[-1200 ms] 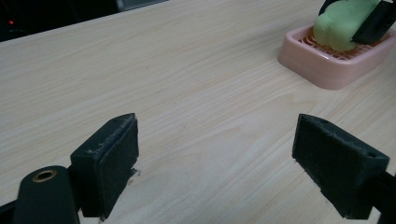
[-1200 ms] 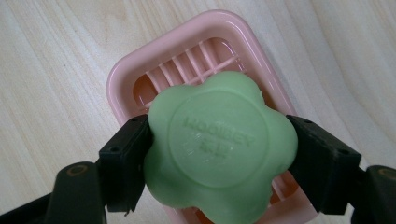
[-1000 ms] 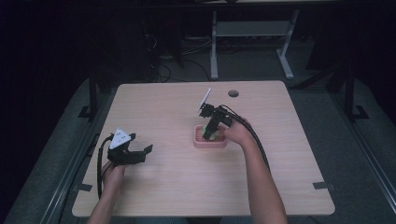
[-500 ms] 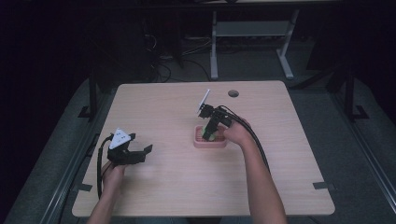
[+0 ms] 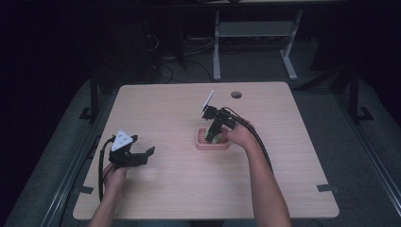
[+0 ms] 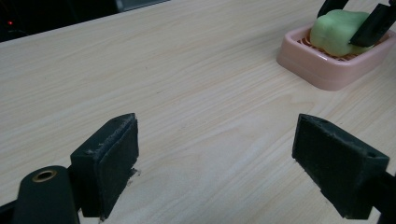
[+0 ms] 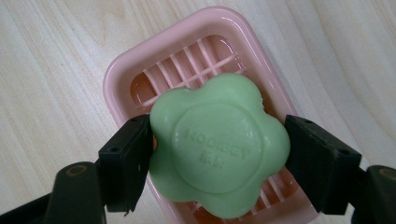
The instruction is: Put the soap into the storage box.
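— Where is the soap?

— The green flower-shaped soap (image 7: pixel 218 149) sits over the pink soap dish (image 7: pixel 122 74), which rests on the wooden tabletop (image 5: pixel 179 189) a little right of the middle. In the right gripper view the bar covers most of the dish's slatted floor, and raised lettering shows on its top face.

— And the right hand-held gripper?

— The right hand-held gripper (image 7: pixel 217 154) is clenched on the soap: one black jaw presses against each side of the bar. In the high view that hand-held gripper (image 5: pixel 213 135) points down into the dish (image 5: pixel 212 144), with the person's right hand (image 5: pixel 240 135) just behind it and a cable trailing back along the forearm. A grey three-cornered plate stands up on top of it.

— Is the soap lifted or resting in the dish?

— That cannot be told. In the left gripper view the soap (image 6: pixel 337 32) looks low against the dish (image 6: pixel 317 65), with the dark jaws on either side of it, but whether it touches the slats is unclear.

— What about the left side?

— The left hand-held gripper (image 5: pixel 137 158) is released, its jaws spread wide with nothing between them. In its own view the left hand-held gripper (image 6: pixel 229 163) looks across bare wood, its jaws low over the tabletop. It is held by the left hand (image 5: pixel 115 176) near the front left of the tabletop, well apart from the dish.
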{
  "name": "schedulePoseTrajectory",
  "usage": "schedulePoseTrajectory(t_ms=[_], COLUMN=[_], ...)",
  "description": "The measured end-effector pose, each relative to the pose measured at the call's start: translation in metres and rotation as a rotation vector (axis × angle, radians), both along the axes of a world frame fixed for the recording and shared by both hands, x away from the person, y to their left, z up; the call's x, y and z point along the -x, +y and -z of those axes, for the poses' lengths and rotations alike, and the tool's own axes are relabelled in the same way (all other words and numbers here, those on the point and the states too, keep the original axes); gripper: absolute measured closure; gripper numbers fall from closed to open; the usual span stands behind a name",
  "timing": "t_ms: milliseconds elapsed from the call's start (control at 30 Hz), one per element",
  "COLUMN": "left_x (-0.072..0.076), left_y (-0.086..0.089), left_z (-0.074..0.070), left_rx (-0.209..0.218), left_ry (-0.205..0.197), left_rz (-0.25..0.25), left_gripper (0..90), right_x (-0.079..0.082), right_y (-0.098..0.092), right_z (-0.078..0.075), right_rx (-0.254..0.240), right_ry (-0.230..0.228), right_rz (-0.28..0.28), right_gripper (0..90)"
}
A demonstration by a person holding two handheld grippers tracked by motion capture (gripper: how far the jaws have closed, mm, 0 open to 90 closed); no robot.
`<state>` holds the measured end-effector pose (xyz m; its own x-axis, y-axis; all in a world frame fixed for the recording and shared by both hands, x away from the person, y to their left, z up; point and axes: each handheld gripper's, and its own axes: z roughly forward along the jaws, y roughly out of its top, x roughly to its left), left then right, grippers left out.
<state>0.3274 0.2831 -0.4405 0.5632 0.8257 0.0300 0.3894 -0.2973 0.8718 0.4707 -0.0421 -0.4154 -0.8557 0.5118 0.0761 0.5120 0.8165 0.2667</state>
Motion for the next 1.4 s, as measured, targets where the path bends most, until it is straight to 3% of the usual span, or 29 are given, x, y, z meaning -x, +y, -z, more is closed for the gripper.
schedulePoseTrajectory(t_ms=[567,1400], left_x=[0.000,0.001], left_y=[-0.002,-0.003], left_z=[0.000,0.001], left_rx=[-0.001,-0.005], left_ry=[0.002,0.005], left_rz=[0.006,0.005], left_gripper=[14.4,14.3], right_x=[0.005,0.021], right_y=[-0.009,-0.041], right_z=[-0.015,-0.037], right_rx=[-0.052,-0.128], right_ry=[-0.021,-0.061], right_rz=[0.010,0.047], right_gripper=[24.8,24.5])
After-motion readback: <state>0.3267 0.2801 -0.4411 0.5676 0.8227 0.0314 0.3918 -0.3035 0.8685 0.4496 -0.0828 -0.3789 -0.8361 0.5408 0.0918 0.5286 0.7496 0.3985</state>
